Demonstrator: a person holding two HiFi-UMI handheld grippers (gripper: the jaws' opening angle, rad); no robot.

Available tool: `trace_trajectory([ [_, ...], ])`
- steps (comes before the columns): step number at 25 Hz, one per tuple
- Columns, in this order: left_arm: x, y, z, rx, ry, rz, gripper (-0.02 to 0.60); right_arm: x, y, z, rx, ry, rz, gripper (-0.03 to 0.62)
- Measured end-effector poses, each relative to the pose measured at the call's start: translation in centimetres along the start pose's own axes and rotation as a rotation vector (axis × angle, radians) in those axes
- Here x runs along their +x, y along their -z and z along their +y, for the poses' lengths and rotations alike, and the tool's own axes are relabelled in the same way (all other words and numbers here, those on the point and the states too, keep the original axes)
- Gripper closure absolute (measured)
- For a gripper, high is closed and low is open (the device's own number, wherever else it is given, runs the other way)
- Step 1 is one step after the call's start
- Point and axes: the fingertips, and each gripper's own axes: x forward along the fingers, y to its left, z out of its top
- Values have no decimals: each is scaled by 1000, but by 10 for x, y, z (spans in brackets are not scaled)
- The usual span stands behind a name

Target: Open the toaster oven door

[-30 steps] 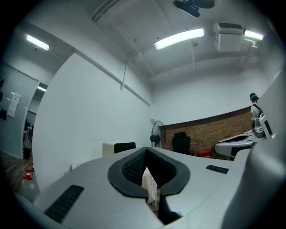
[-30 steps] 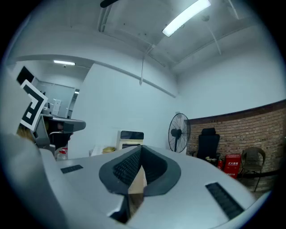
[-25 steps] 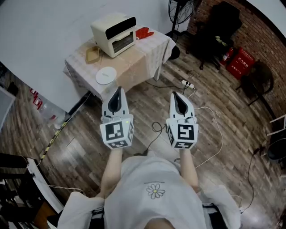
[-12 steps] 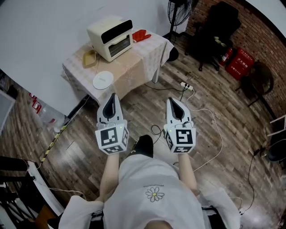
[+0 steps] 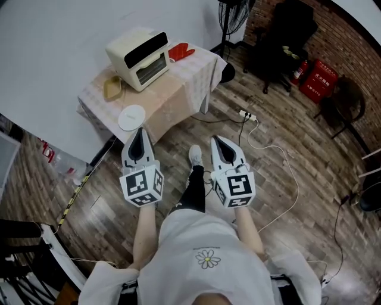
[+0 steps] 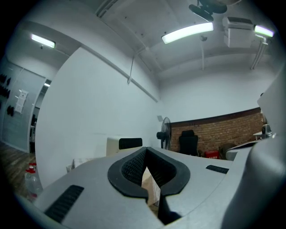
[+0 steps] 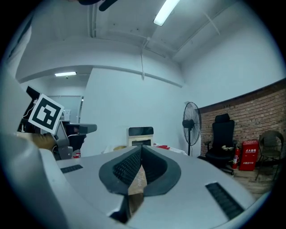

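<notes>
Both tongs, left gripper (image 5: 139, 132) and right gripper (image 5: 218, 143), are pinched shut w/ nothing in them, above the wood floor (image 5: 262, 179). At 11 o'clock stands the cloth-covered table (image 5: 178, 89): white plate (image 5: 131, 117) at the near edge, toaster oven (image 5: 138, 56) at the back, door closed. A fan (image 5: 229, 18) and brick wall (image 5: 351, 36) lie farther off at 1-2 o'clock.

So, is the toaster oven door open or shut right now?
Shut. In the head view the door of the toaster oven stands upright, flush with its front; nothing folds down over the table.
</notes>
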Motion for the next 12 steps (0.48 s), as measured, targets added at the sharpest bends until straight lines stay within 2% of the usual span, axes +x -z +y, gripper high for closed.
trace_trajectory([
  [6, 59, 11, 11, -11, -17, 4, 565, 37, 6, -25, 11, 7, 4, 585],
  [12, 134, 10, 2, -56, 7, 5, 565, 104, 4, -64, -1, 16, 23, 585],
])
